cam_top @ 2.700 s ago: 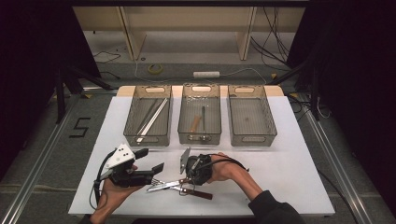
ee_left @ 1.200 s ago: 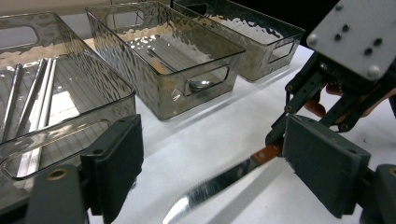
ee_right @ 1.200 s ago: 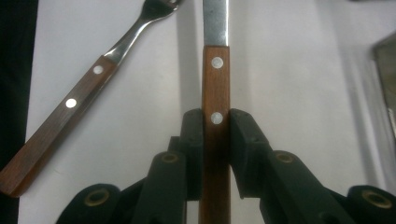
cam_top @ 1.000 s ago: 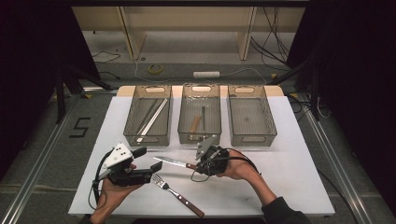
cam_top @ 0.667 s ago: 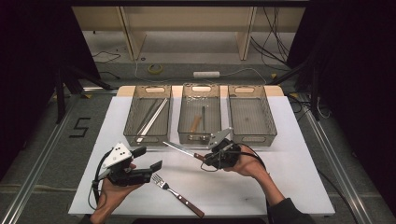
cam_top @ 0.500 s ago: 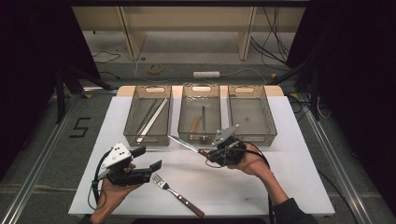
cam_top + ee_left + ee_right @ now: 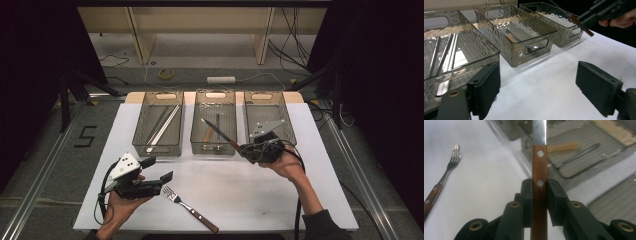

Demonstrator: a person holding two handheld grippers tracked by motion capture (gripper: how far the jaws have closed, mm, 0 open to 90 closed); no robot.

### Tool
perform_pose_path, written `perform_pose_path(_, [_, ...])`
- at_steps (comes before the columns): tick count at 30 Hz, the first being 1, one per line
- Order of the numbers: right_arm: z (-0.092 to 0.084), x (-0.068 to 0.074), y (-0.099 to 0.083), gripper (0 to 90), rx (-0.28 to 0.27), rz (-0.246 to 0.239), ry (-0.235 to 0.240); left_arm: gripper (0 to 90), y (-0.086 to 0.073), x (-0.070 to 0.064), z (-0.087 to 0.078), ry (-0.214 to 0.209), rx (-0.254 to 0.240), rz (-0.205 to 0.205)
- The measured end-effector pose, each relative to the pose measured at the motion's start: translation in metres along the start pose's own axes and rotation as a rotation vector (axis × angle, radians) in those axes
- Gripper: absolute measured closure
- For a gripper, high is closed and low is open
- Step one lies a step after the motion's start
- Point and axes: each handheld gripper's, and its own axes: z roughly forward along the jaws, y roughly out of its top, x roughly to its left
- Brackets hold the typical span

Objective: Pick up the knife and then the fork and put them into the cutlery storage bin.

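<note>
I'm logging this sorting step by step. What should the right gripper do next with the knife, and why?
Probably ease the knife over the middle bin and lower it before opening. The right gripper is clamped on its wooden handle, the blade already slants above that bin, and the fork is on the table near the open left gripper.

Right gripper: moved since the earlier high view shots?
Yes. The right gripper, shut on the knife, went from beside the fork up the picture to the middle bin.

- A steel fork with a wooden handle (image 7: 190, 208) is lying on the white table (image 7: 250, 190).
- Long silver utensils (image 7: 161, 126) are resting in the left smoky plastic bin (image 7: 159, 149).
</note>
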Motion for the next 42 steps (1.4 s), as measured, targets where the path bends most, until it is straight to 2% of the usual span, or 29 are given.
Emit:
perform_pose_path(4, [-0.01,-0.019,0.0,76.9,-0.009,0.049,-0.057,19.4,0.0,0.0,0.0,0.003,0.0,0.002])
perform_pose_path(10, [-0.019,-0.043,-0.001,76.9,-0.014,0.093,-0.12,19.2,0.0,0.0,-0.001,0.01,-0.016,0.001])
perform_pose_path(17, [-0.021,-0.063,0.0,76.8,-0.03,0.173,-0.181,19.2,0.001,0.001,-0.002,0.006,-0.021,0.0])
perform_pose_path(20, [-0.019,-0.069,0.0,76.9,-0.012,0.201,-0.224,19.1,0.0,0.0,-0.002,0.001,-0.019,0.005])
perform_pose_path(26, [-0.014,-0.081,-0.001,76.8,0.001,0.241,-0.266,19.1,0.0,-0.001,-0.002,-0.001,-0.014,0.011])
perform_pose_path(36, [-0.007,-0.092,-0.003,76.8,-0.002,0.301,-0.295,19.1,0.0,0.0,-0.003,0.001,-0.017,0.013])
perform_pose_path(42, [-0.002,-0.093,-0.003,76.8,0.006,0.335,-0.313,19.1,0.0,0.0,-0.002,0.003,-0.015,0.012])
